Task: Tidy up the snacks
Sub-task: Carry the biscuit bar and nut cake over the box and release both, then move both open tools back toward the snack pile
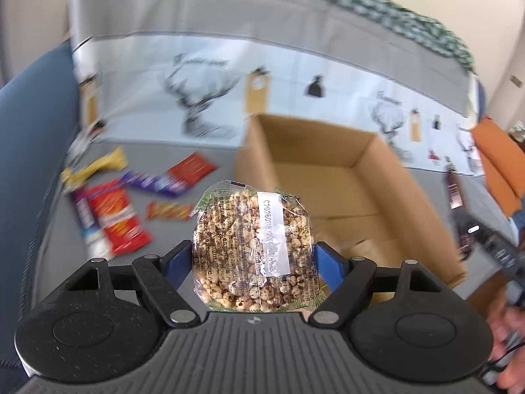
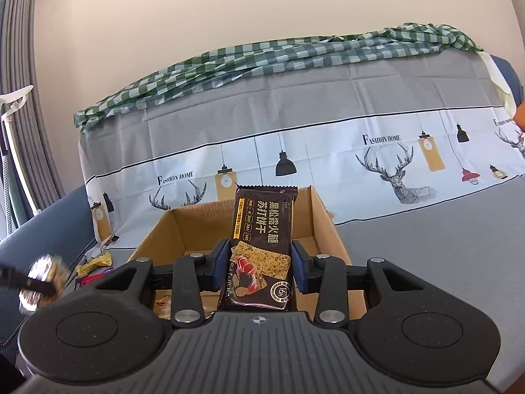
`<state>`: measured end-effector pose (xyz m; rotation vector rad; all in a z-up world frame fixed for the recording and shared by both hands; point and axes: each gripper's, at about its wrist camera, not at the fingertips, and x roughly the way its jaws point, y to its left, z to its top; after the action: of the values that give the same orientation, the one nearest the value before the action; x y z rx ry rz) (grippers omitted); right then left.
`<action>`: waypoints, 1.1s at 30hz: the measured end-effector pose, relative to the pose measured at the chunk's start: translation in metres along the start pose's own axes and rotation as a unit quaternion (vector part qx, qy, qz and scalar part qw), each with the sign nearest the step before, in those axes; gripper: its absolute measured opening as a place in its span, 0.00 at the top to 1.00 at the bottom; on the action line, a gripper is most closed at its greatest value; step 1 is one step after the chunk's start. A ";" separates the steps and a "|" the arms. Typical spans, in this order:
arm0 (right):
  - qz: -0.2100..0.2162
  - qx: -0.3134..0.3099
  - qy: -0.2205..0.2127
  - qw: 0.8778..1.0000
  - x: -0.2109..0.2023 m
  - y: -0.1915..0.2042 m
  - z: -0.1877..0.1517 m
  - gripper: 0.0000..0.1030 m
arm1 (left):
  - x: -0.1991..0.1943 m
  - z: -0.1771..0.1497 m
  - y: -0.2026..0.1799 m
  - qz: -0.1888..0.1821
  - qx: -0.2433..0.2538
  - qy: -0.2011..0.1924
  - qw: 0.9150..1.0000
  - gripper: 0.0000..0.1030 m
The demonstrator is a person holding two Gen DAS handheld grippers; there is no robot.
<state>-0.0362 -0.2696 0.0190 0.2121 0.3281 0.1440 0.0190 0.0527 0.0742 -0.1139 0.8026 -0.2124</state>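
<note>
My left gripper (image 1: 252, 256) is shut on a clear pack of puffed grain snack (image 1: 252, 249) and holds it above the grey sofa seat, just left of the open cardboard box (image 1: 328, 151). My right gripper (image 2: 261, 262) is shut on a dark brown cracker packet (image 2: 262, 246), held upright over the near part of the box (image 2: 325, 216). The right gripper with its packet also shows in the left wrist view (image 1: 459, 203), at the box's right side. The left gripper with its snack shows blurred at the left of the right wrist view (image 2: 42, 279).
Several loose snacks lie on the seat left of the box: a red chip bag (image 1: 119, 220), a purple bar (image 1: 154, 184), a yellow packet (image 1: 95, 167), a red packet (image 1: 192, 167). A snack (image 2: 162, 305) lies inside the box. An orange cushion (image 1: 498, 164) is at right.
</note>
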 end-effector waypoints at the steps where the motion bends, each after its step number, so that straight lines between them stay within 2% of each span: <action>1: 0.000 0.000 0.001 1.000 0.001 0.000 0.000 0.60 | 0.001 0.005 -0.011 -0.007 0.005 -0.003 1.000 0.19; 8: -0.002 -0.011 0.007 1.000 0.003 0.002 0.002 0.60 | 0.009 0.025 -0.082 -0.052 0.042 -0.016 0.998 0.19; 14: -0.002 -0.011 0.007 1.000 0.003 0.003 0.001 0.60 | 0.019 0.035 -0.123 -0.073 0.053 -0.018 0.996 0.19; 18: -0.002 -0.016 0.008 1.000 0.003 0.003 0.001 0.60 | 0.026 0.040 -0.135 -0.072 0.054 -0.016 0.996 0.19; 24: -0.001 -0.015 0.008 1.000 0.004 0.003 0.002 0.60 | 0.030 0.048 -0.132 -0.073 0.031 -0.014 0.997 0.19; 26: -0.002 -0.020 0.010 1.000 0.005 0.004 0.002 0.59 | 0.028 0.051 -0.134 -0.068 0.031 -0.024 0.997 0.15; 27: -0.003 -0.024 0.012 1.000 0.006 0.005 0.002 0.56 | 0.026 0.053 -0.134 -0.068 0.031 -0.032 0.997 0.07; 28: -0.003 -0.027 0.014 1.000 0.006 0.006 0.002 0.41 | 0.025 0.053 -0.134 -0.071 0.031 -0.039 0.996 0.02; 30: -0.009 -0.031 0.006 0.999 0.004 0.008 0.002 0.23 | 0.020 0.051 -0.133 -0.072 0.030 -0.056 0.995 0.01; 33: -0.013 -0.035 0.003 0.999 0.002 0.009 0.001 0.24 | 0.011 0.038 -0.128 -0.055 0.039 -0.090 0.994 0.01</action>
<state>-0.0346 -0.2606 0.0214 0.1379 0.3316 0.1308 0.0356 -0.0737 0.1156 -0.1016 0.6090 -0.3336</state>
